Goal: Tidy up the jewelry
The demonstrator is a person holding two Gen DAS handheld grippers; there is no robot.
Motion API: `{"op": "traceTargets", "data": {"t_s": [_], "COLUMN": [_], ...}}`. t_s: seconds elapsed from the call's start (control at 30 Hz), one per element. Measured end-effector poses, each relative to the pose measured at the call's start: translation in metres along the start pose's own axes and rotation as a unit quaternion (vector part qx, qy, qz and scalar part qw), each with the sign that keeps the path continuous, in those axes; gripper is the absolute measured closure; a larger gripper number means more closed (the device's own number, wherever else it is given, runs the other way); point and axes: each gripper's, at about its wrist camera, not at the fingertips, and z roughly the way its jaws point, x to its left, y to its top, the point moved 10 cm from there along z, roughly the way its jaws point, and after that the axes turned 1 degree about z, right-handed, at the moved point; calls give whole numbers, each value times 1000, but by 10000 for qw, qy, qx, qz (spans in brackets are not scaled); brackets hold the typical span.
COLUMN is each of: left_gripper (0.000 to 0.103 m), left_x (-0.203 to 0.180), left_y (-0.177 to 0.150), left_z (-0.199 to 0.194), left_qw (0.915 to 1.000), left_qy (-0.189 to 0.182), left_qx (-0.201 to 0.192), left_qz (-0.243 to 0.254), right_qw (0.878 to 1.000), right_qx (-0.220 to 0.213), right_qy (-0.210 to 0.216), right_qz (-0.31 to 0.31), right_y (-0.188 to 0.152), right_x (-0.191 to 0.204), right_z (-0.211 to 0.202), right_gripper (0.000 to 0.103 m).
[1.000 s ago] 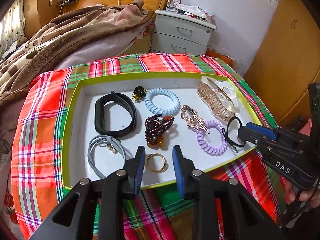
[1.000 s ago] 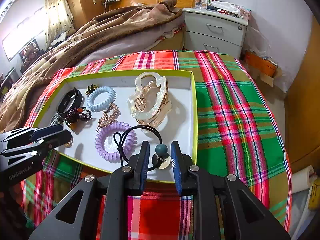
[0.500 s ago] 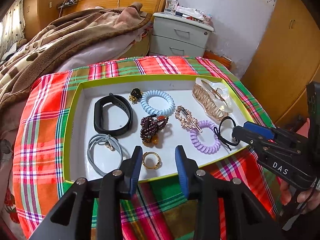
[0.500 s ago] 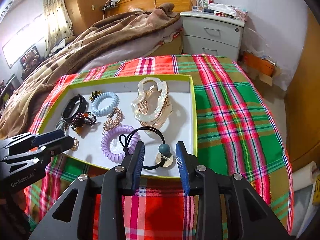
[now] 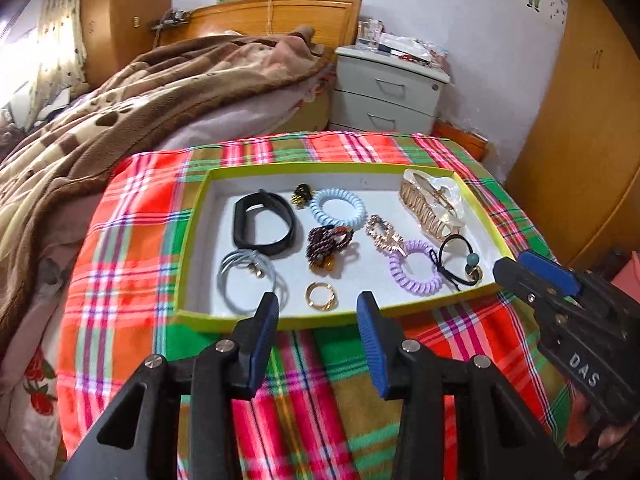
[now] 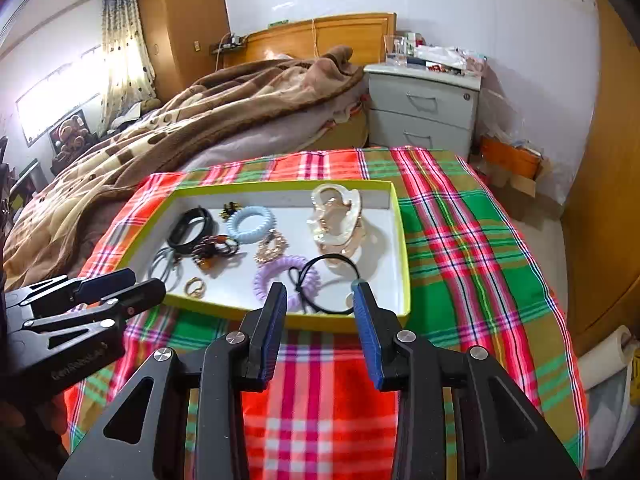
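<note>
**Both grippers let go and pull back from the tray**

While my two grippers draw away, every piece lies inside the shallow white tray with the lime-green rim (image 5: pixel 192 240) on the red-and-green plaid worktop (image 5: pixel 120 248). My left gripper (image 5: pixel 316 312) is released, its jaws opening with nothing between them; the small gold ring (image 5: pixel 321 296) it hung over a second ago now lies just beyond its tips, on the tray floor near the front rim. My right gripper (image 6: pixel 320 300) is likewise released and opening; the black elastic hair tie with the teal bead (image 6: pixel 326 284) rests in the tray's front right corner, touching the lilac spiral hair coil (image 6: pixel 286 276), and the pads no longer bracket the bead as they did earlier.

Compared with a second ago, both views sit higher and farther back, so the tray looks smaller and the bed with its brown blanket (image 5: pixel 132 92) fills more of the picture. I judge both placements finished; no jewelry shows outside the tray.
</note>
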Motion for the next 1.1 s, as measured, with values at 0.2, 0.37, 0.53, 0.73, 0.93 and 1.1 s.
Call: {"op": "traceTargets", "data": {"t_s": [0.2, 0.37, 0.53, 0.73, 0.93, 1.1], "left_gripper": [61, 61, 61, 61, 61, 61], "left_x": [5, 8, 9, 12, 6, 7], "left_y": [-10, -19, -30, -41, -46, -46], "left_z": [-19, -34, -48, -57, -61, -62], "left_qw": [9993, 9978, 9967, 9957, 9960, 9960], "left_qy": [326, 588, 701, 799, 765, 749], "left_qx": [-162, -303, -404, -447, -465, -467], "left_qz": [-16, 15, -29, -126, -51, -114], "right_qw": [9999, 9999, 9996, 9993, 9993, 9993], "right_qx": [-121, -160, -269, -357, -376, -371], "right_qy": [18, -12, -25, -34, -25, -29], "right_qz": [19, 26, 56, 68, 58, 58], "right_y": [-7, -17, -22, -27, -30, -31], "right_x": [11, 16, 20, 26, 30, 31], "right_z": [-14, -24, -36, -46, -48, -48], "right_gripper": [67, 67, 67, 67, 67, 67]}}
